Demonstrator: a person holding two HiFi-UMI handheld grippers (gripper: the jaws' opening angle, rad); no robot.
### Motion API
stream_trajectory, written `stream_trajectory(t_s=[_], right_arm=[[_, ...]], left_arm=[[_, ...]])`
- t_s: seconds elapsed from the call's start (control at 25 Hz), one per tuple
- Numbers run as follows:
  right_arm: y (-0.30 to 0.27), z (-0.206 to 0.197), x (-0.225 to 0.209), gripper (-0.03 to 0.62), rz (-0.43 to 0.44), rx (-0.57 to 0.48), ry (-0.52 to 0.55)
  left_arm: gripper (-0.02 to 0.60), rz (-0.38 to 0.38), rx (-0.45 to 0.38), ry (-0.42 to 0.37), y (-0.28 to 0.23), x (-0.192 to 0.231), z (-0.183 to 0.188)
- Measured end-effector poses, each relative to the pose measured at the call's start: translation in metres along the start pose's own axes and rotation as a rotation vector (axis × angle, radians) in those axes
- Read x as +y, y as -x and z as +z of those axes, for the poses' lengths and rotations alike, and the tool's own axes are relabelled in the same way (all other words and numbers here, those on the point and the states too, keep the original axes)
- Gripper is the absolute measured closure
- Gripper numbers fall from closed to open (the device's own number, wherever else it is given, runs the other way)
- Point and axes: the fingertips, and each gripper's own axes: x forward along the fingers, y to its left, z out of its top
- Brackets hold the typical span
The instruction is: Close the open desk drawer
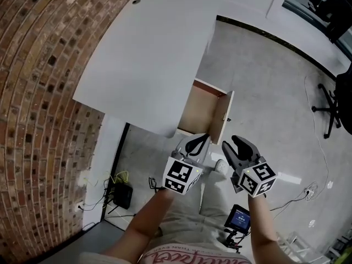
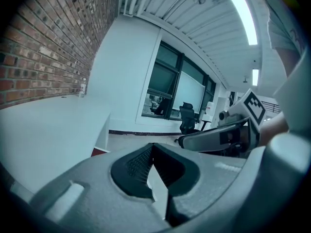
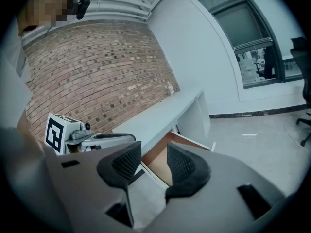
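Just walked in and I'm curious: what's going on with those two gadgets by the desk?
A person stands at a white desk with a gripper in each hand. The desk's drawer is pulled out, its wooden inside showing. Both grippers hover just in front of it and touch nothing. The left gripper has its jaws together. The right gripper has its jaws apart with nothing between them. The drawer is not yet closed.

A red-brick wall (image 1: 38, 92) runs along the white desk (image 1: 148, 59). A black office chair (image 1: 329, 106) stands on the grey floor (image 1: 264, 81). Dark-framed windows (image 2: 167, 81) sit under a bright ceiling light strip (image 2: 245, 16).
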Motion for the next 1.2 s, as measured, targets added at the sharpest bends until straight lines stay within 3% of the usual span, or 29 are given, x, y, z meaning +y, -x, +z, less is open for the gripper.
stream_trajectory(t_s=[0.48,0.96,1.2], right_arm=[[-0.035,-0.063,-0.082,0.436,0.029,0.055,-0.068],[-0.082,-0.166,-0.137,0.437,0.072,0.137,-0.172],[-0.109,-0.184,-0.156,0.437,0.121,0.142,-0.312]], left_arm=[[0.575,0.073,0.031,-0.019,-0.06,0.003,-0.037],[0.575,0.107,0.085,0.012,-0.111,0.005,-0.113],[0.575,0.096,0.08,-0.006,-0.126,0.007,-0.13]])
